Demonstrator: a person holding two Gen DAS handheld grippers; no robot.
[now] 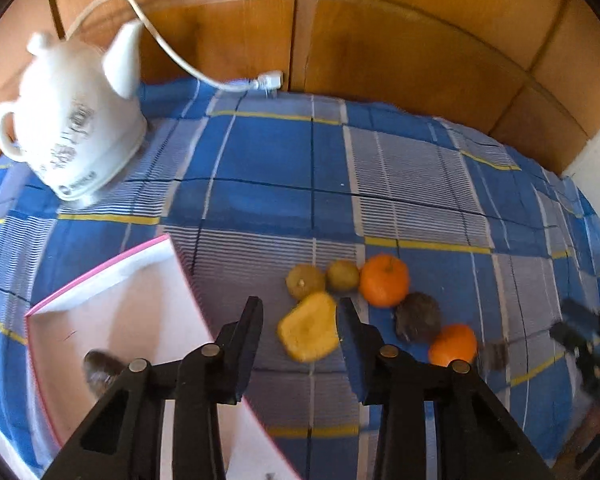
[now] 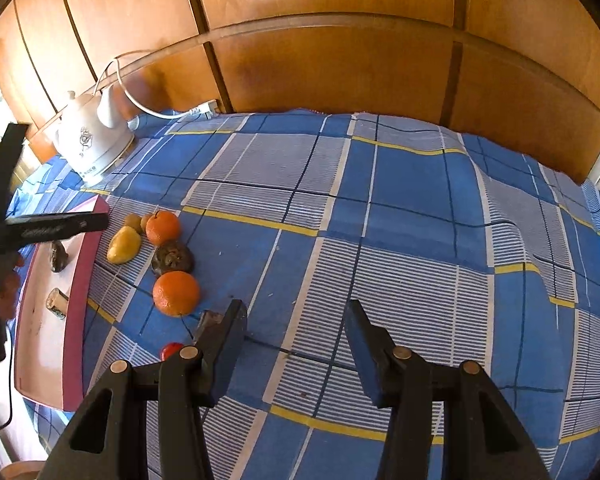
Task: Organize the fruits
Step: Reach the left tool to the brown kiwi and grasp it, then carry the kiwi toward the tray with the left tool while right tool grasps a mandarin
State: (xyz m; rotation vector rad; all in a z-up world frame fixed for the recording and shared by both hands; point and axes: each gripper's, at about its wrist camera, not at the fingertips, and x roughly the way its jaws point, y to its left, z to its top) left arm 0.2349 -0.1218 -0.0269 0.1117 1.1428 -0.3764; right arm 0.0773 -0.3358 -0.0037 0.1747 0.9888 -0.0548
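Fruit clustered on a blue plaid tablecloth [image 2: 412,184] before glossy wooden wall panels [image 2: 340,64].

Soft, wrinkled cloth over the table; white ceramic kettle [image 1: 72,120] with cord at the far corner; pink-rimmed white tray [image 1: 140,304] holding a dark fruit [image 1: 100,372]. Beside the tray: yellow oblong fruit [image 1: 309,327], two small greenish round ones [image 1: 305,281], two smooth oranges [image 1: 384,280], a rough dark brown fruit [image 1: 418,317]. Left gripper [image 1: 300,316] spread wide, empty, over the yellow fruit. Right gripper [image 2: 296,312] wide apart, empty, above bare cloth.
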